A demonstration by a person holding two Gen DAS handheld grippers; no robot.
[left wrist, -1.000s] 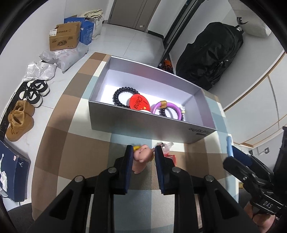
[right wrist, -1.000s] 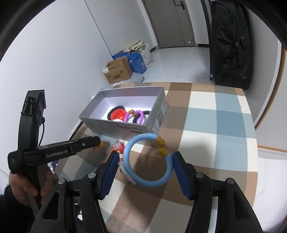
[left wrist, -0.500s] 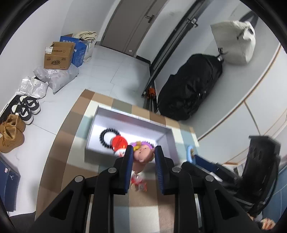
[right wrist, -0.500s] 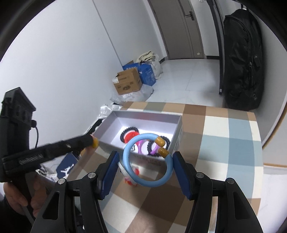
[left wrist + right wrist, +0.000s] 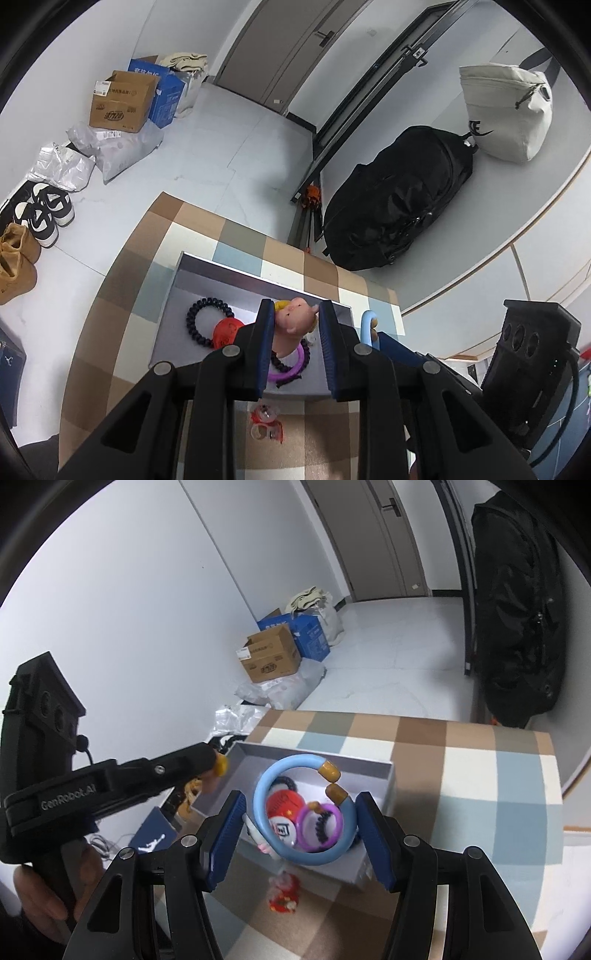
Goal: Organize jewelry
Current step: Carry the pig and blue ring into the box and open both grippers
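A pink pig charm (image 5: 293,323) with a yellow part is pinched in my left gripper (image 5: 295,314), which hangs over the near side of the grey box (image 5: 221,267). The box holds a black bead bracelet (image 5: 199,321), a red round badge (image 5: 227,330) and a purple bracelet (image 5: 291,369). My right gripper (image 5: 299,812) is shut on a light blue bangle (image 5: 260,805) with amber ends, raised above the box (image 5: 362,771) near its front wall. The left gripper (image 5: 210,764) shows at the box's left end in the right wrist view. A small red charm (image 5: 284,893) lies on the checked cloth before the box.
The box stands on a table with a checked cloth (image 5: 122,295). Past the far table edge are a black backpack (image 5: 399,206), cardboard boxes (image 5: 122,103) and shoes (image 5: 44,210) on the floor. A hand (image 5: 44,897) grips the left tool's handle.
Both grippers have risen and moved forward from the cloth in front of the box to above it, each still carrying its piece. The red charm stayed on the cloth.
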